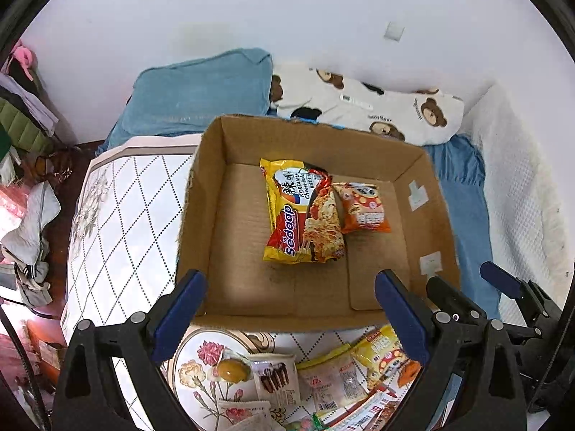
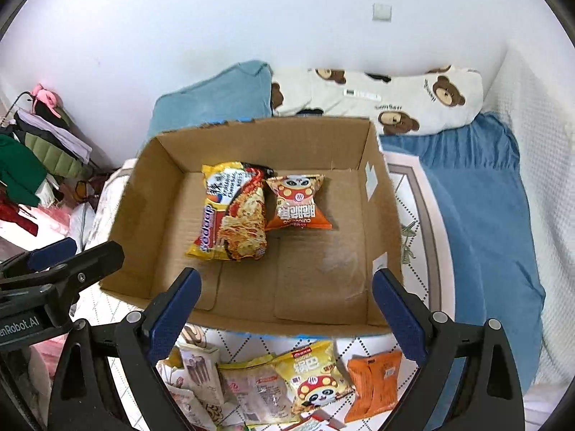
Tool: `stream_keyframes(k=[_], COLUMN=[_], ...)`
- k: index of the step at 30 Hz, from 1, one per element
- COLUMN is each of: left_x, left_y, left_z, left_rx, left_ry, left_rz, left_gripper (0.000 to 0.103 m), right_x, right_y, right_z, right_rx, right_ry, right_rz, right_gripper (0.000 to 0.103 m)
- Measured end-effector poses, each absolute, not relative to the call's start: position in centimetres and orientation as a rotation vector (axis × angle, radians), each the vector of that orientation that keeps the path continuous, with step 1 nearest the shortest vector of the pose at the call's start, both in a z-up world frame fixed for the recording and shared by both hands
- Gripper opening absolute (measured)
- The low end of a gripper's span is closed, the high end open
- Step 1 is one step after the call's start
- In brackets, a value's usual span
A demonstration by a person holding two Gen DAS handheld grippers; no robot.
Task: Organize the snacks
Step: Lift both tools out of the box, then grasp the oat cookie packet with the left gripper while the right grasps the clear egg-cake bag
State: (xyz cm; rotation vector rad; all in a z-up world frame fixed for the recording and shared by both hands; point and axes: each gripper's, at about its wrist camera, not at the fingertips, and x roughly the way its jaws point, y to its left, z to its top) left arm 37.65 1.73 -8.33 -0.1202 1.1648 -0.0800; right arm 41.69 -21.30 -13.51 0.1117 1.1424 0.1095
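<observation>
An open cardboard box [image 1: 431, 186] [image 2: 151, 186] sits on the bed. Inside lie a yellow Sedaap noodle pack [image 1: 303, 212] [image 2: 231, 212] and a small orange panda snack bag [image 1: 364, 208] [image 2: 298, 203]. My left gripper [image 1: 291, 294] is open and empty above the box's near edge. My right gripper [image 2: 287, 294] is open and empty, also over the near edge. Loose snacks lie in front of the box: a yellow panda bag [image 2: 314, 377] [image 1: 386, 355], an orange packet [image 2: 373, 384], a clear packet [image 2: 258, 391], a chocolate-stick packet [image 1: 275, 377] [image 2: 196, 370] and a round yellow sweet [image 1: 233, 370].
The box rests on a quilted floral mat [image 1: 118, 215] over a blue sheet [image 2: 478, 215]. A blue pillow [image 1: 201, 89] and a bear-print pillow [image 1: 377, 104] lie behind, by the white wall. Clothes [image 2: 32, 158] pile at the left. The right gripper shows in the left view [image 1: 467, 280].
</observation>
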Motion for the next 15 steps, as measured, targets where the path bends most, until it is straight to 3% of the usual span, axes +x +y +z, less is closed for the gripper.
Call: stream_keyframes(k=[9,15], left_x=[33.4,27.9], left_y=[2.8,3.9], left_z=[-7.5,-14.8], left_rx=[-0.131,-0.073], left_ry=[1.132,1.267], left_rz=[-0.046,0.031], left_gripper=[0.097,0.097], right_x=[37.3,32.5], right_y=[-21.5,-22.3], right_z=[-12.0,-17.0], right_rx=[0.184,0.221], right_ry=[1.110,1.216], right_rz=[0.131,0.137], right_gripper=[0.098,0.098])
